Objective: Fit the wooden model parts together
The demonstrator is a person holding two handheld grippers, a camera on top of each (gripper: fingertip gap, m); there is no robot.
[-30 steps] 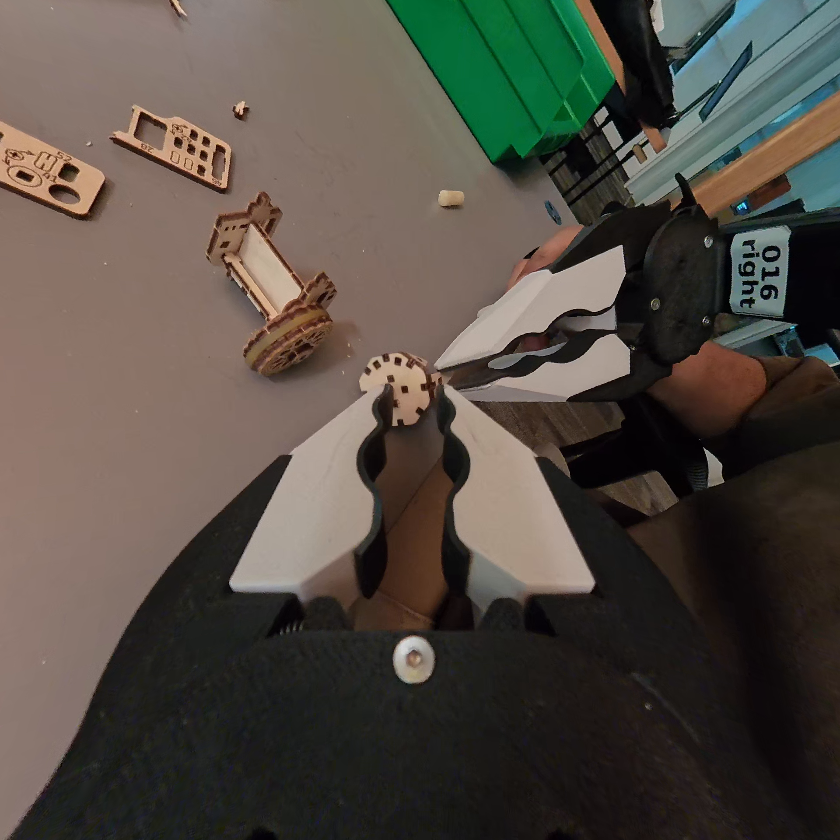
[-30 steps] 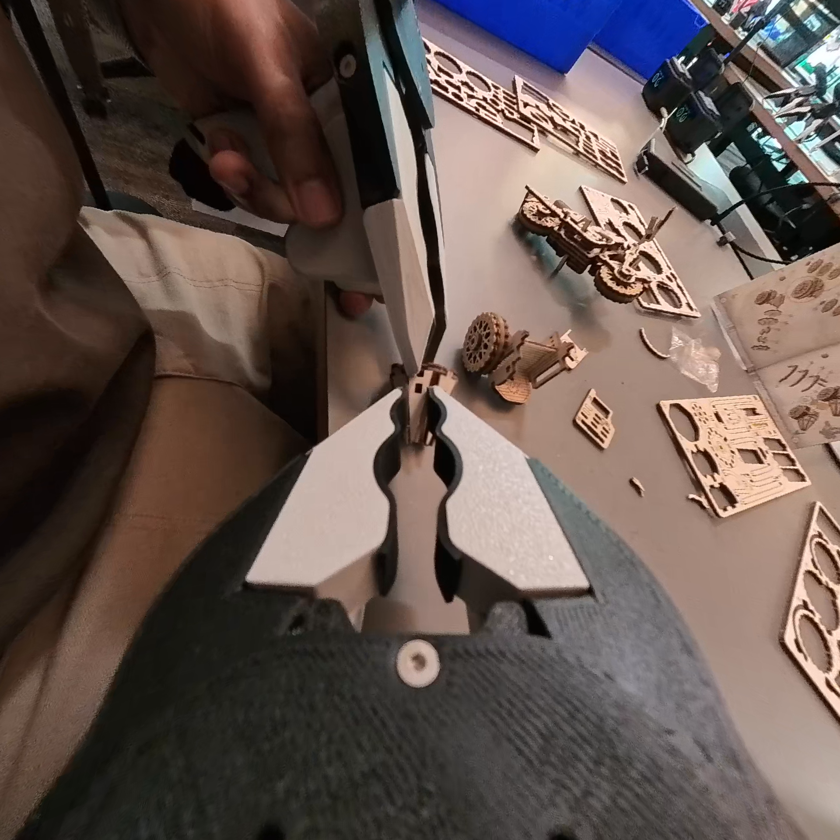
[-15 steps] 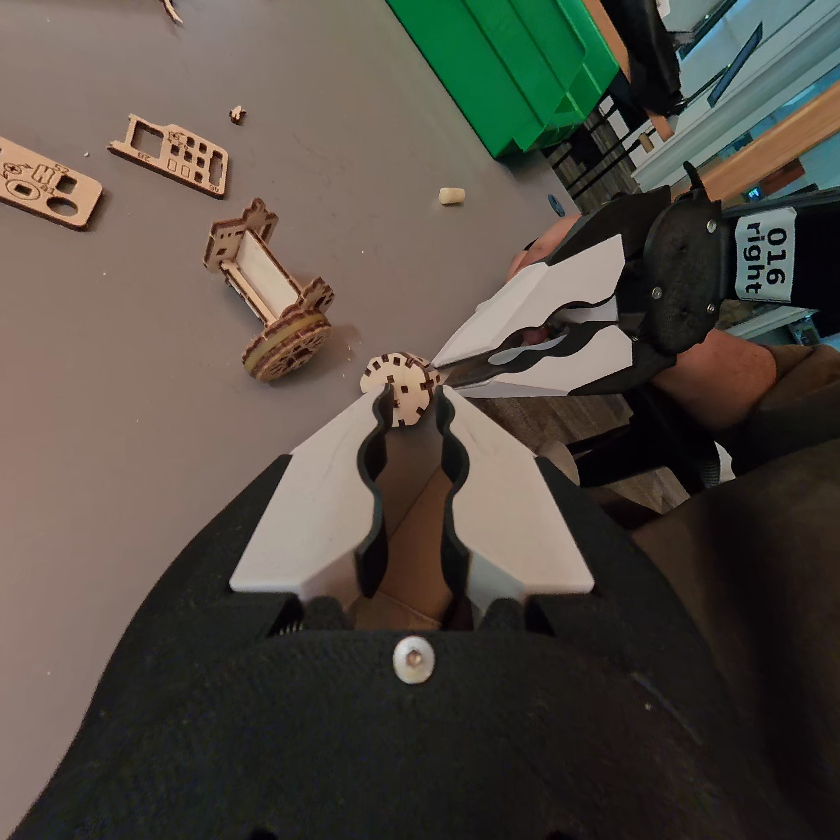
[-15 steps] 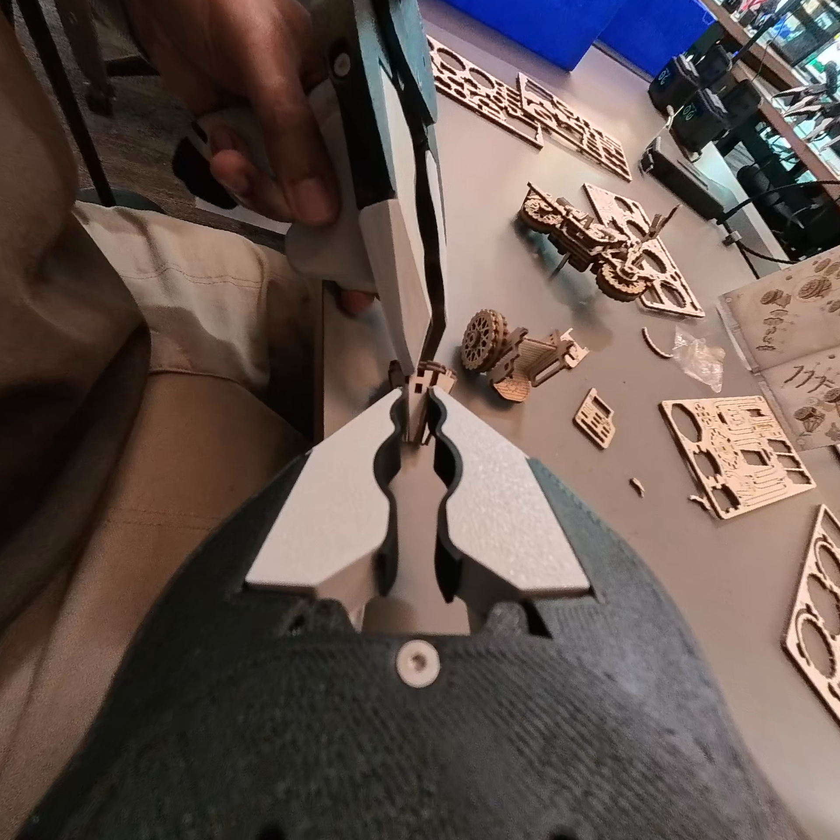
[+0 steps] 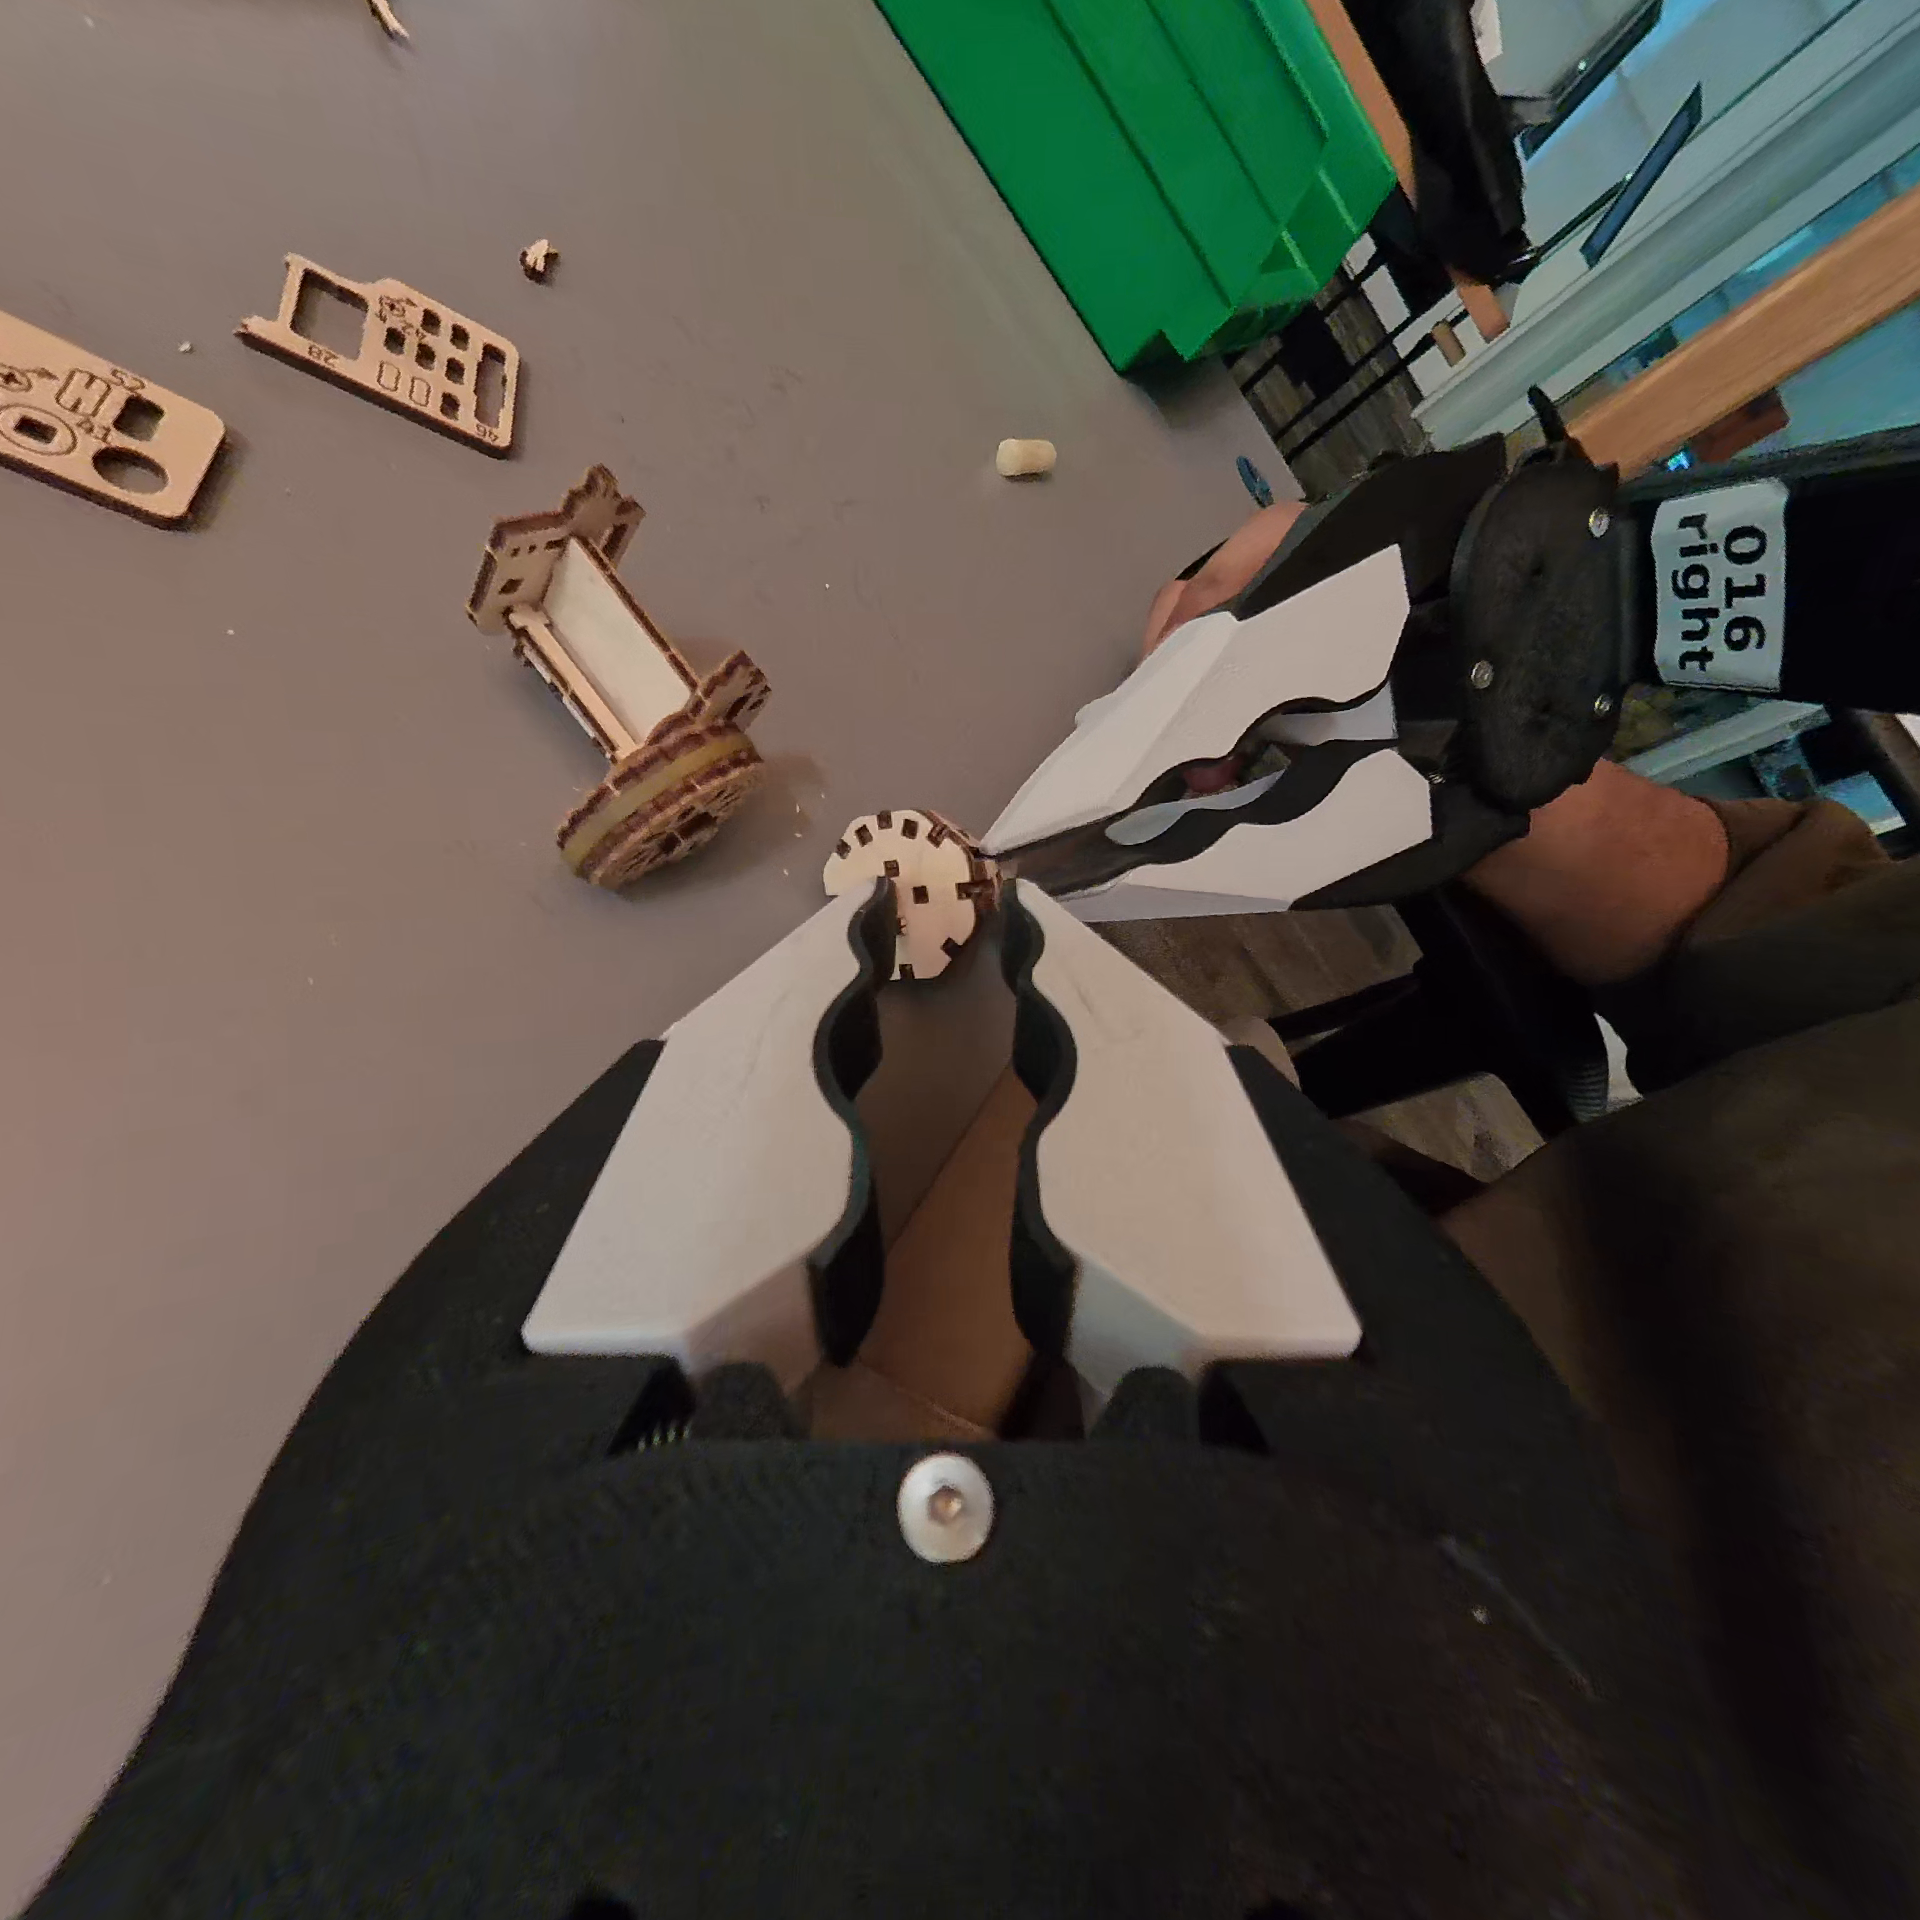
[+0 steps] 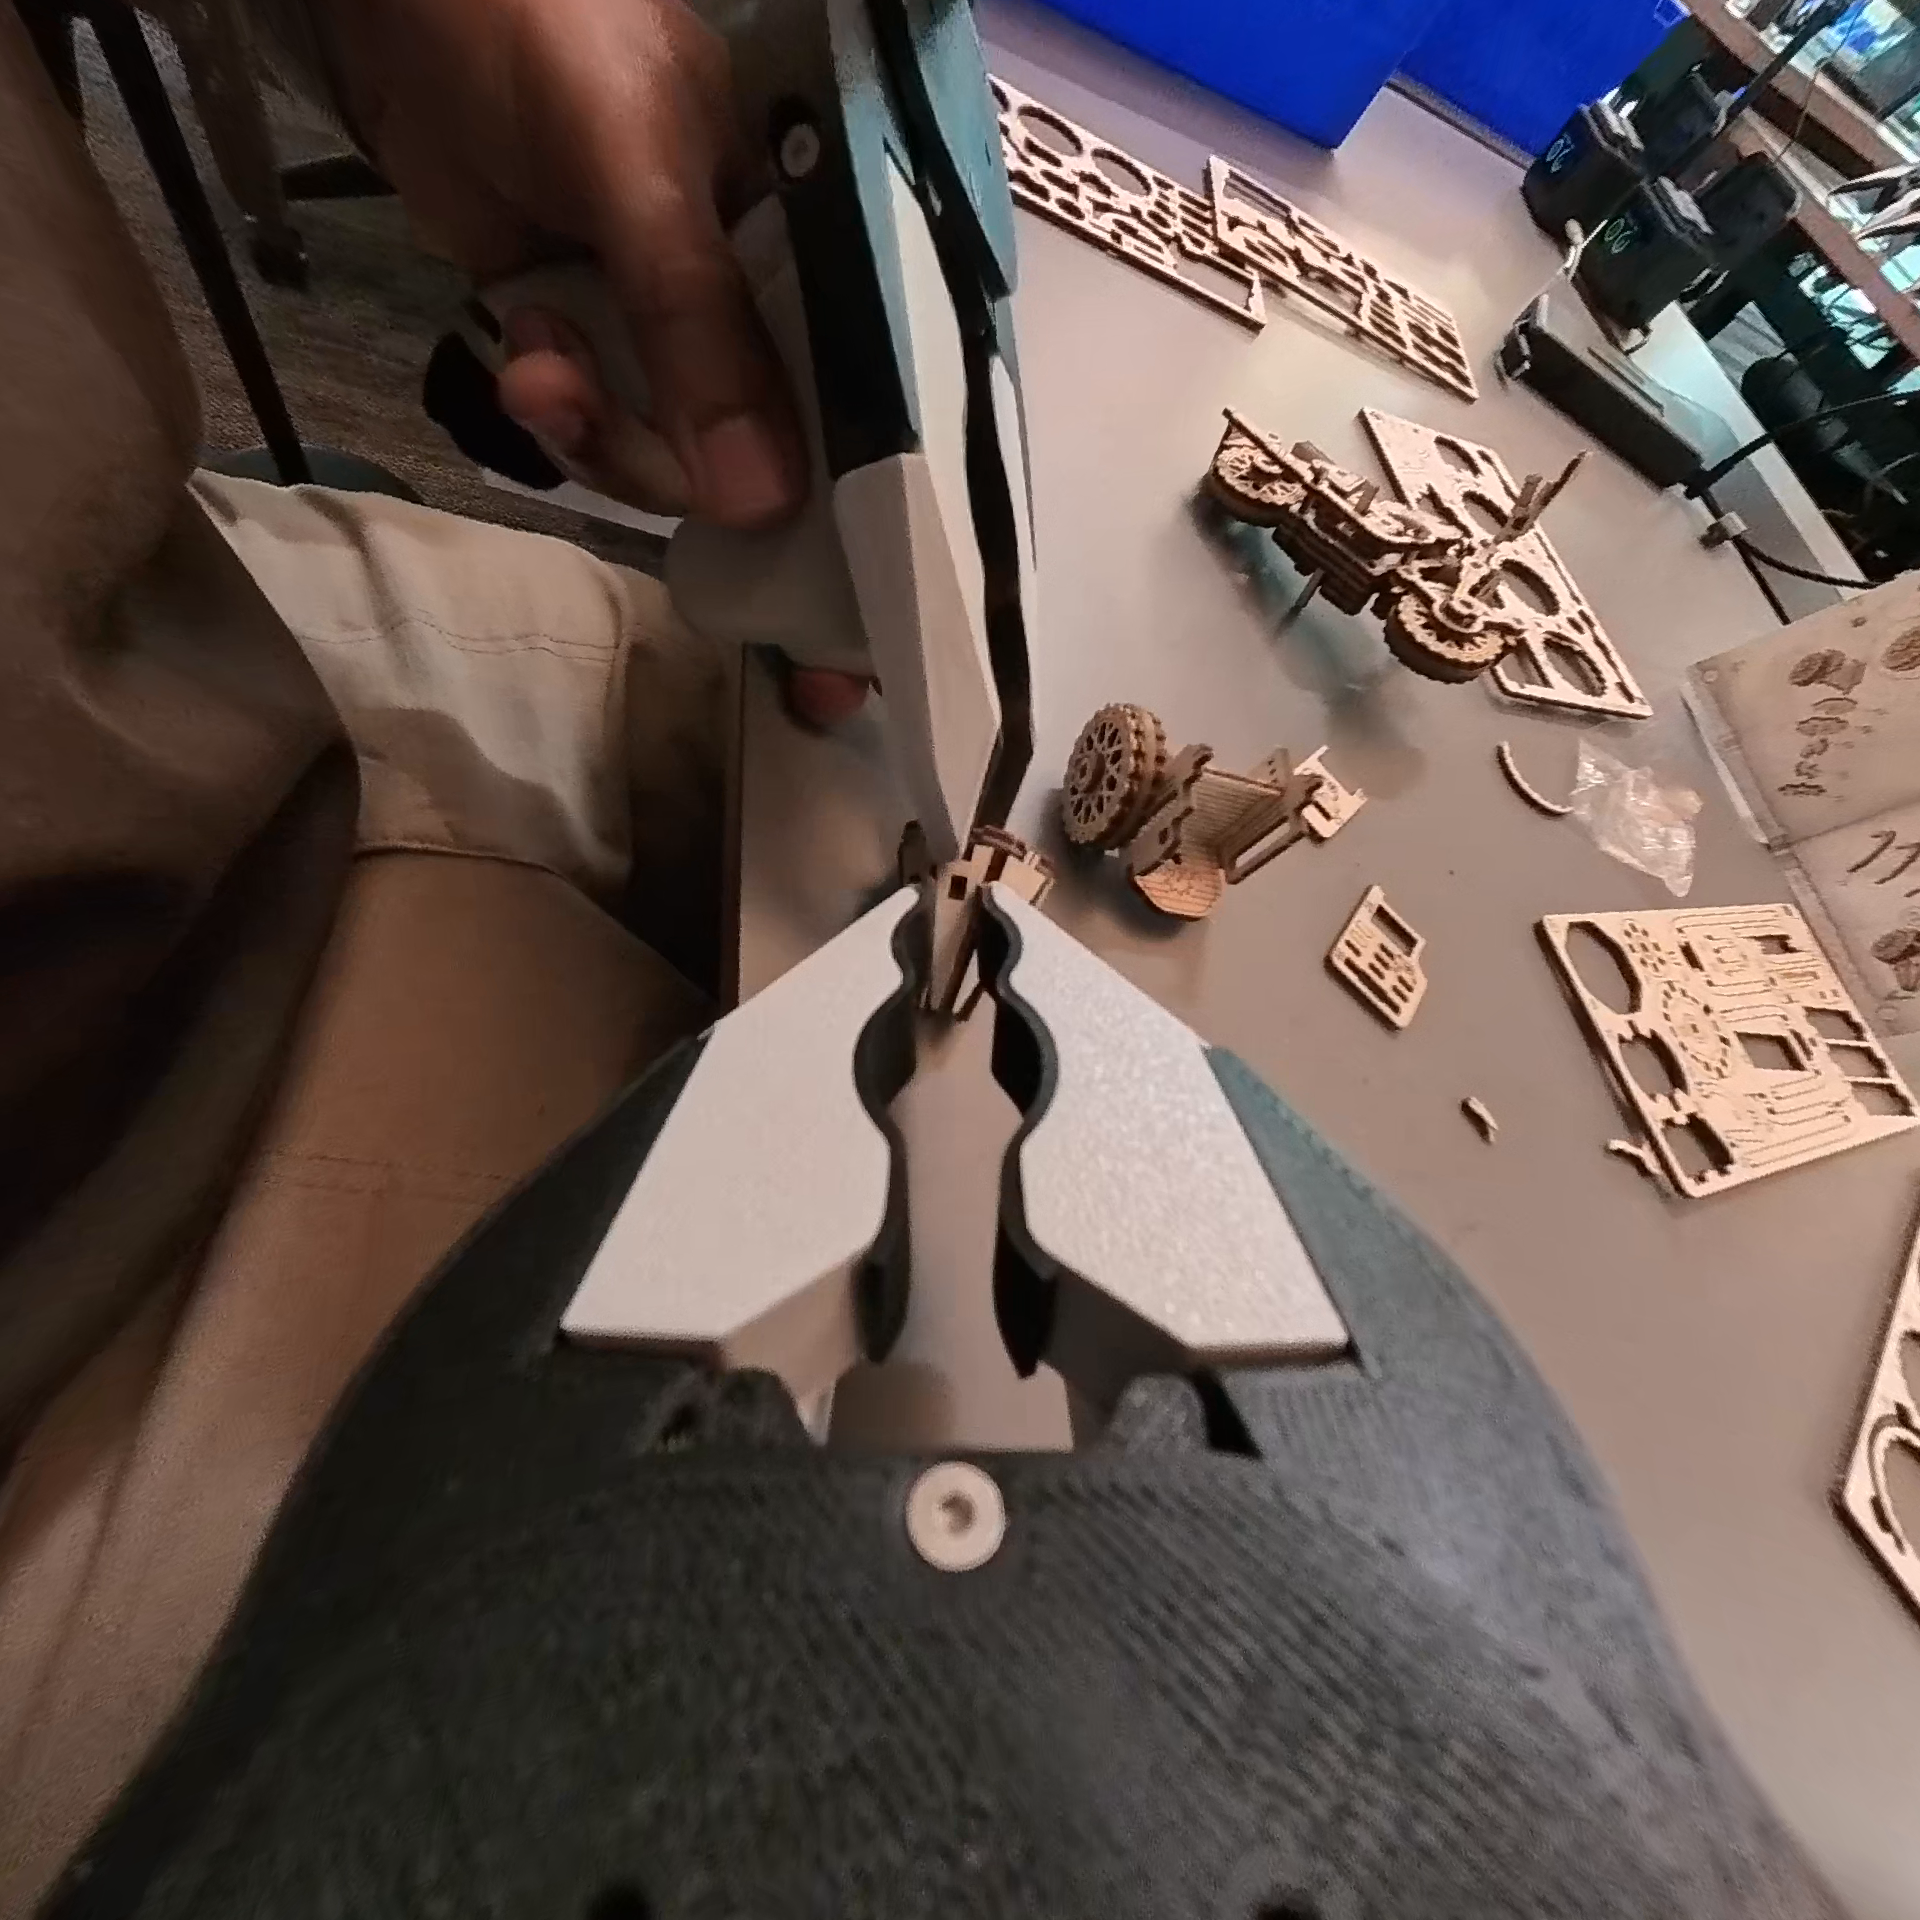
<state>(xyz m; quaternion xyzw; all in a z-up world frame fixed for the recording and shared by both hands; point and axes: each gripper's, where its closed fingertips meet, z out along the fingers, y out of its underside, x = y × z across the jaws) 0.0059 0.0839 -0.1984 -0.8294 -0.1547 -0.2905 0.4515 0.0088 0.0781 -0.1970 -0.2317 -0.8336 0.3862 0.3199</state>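
My left gripper (image 5: 943,902) is shut on a small round wooden disc (image 5: 914,883) with notches around its rim, held just above the grey table's near edge. My right gripper (image 6: 954,914) is shut on a thin, flat wooden part (image 6: 948,940) and holds its far end against the disc's side. In the left wrist view the right gripper (image 5: 997,854) comes in from the right, tips touching the disc. In the right wrist view the left gripper (image 6: 992,800) points down from above, and the disc (image 6: 1013,862) shows edge-on.
A partly built frame with a wheel (image 5: 634,686) lies on the table (image 5: 312,935) beyond the disc, also in the right wrist view (image 6: 1174,810). A wooden motorcycle model (image 6: 1351,540), punched sheets (image 6: 1714,1029), small flat parts (image 5: 384,353), green bins (image 5: 1143,156) and a person's lap surround it. The tips of both grippers are at nearly the same place.
Almost nothing. The right gripper has wobbled slightly at the disc's side. Both grippers keep their hold and the disc stays in place.
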